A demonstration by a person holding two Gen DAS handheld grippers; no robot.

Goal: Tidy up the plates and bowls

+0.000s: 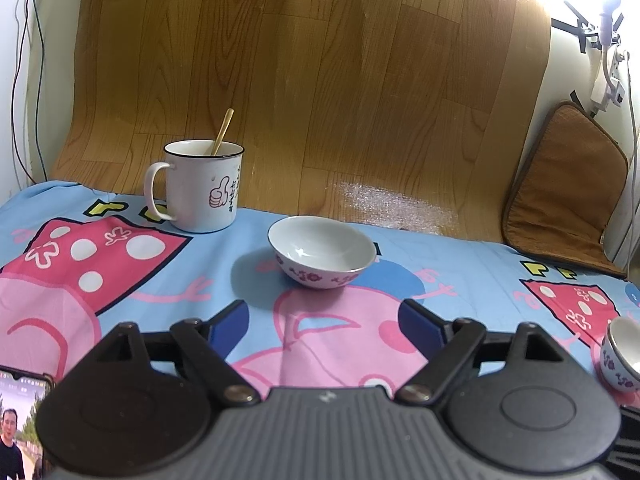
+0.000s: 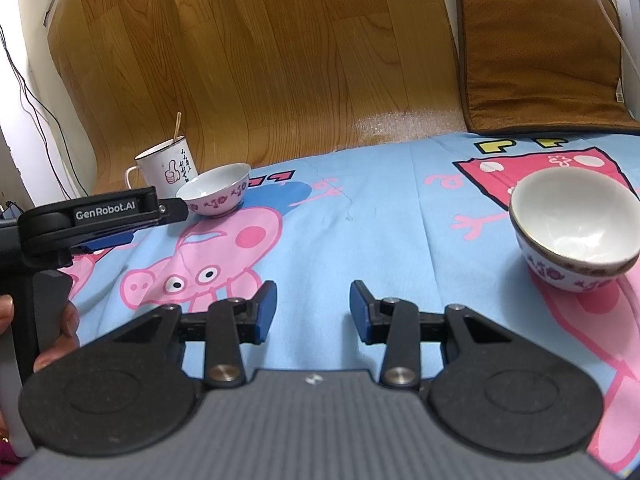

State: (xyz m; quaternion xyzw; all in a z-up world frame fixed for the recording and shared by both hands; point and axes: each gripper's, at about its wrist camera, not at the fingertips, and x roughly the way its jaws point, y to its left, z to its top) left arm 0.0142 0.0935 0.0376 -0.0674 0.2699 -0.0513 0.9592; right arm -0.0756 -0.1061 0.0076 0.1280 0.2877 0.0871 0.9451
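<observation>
A white bowl with purple flowers (image 1: 322,252) stands on the blue cartoon cloth (image 1: 224,256), just ahead of my open, empty left gripper (image 1: 324,320). It also shows far left in the right wrist view (image 2: 216,189), in front of the left gripper's fingers (image 2: 172,208). Two matching bowls, nested one in the other (image 2: 574,230), stand at the right of the right wrist view; their edge shows at the left wrist view's right side (image 1: 622,354). My right gripper (image 2: 313,310) is open and empty over bare cloth, left of that stack.
A white mug with a thumbs-up print and a stick in it (image 1: 202,186) stands behind the lone bowl. A wood-pattern mat (image 1: 320,100) curves up the back. A brown cushion (image 2: 540,52) leans at the back right. A phone (image 1: 20,420) lies at lower left.
</observation>
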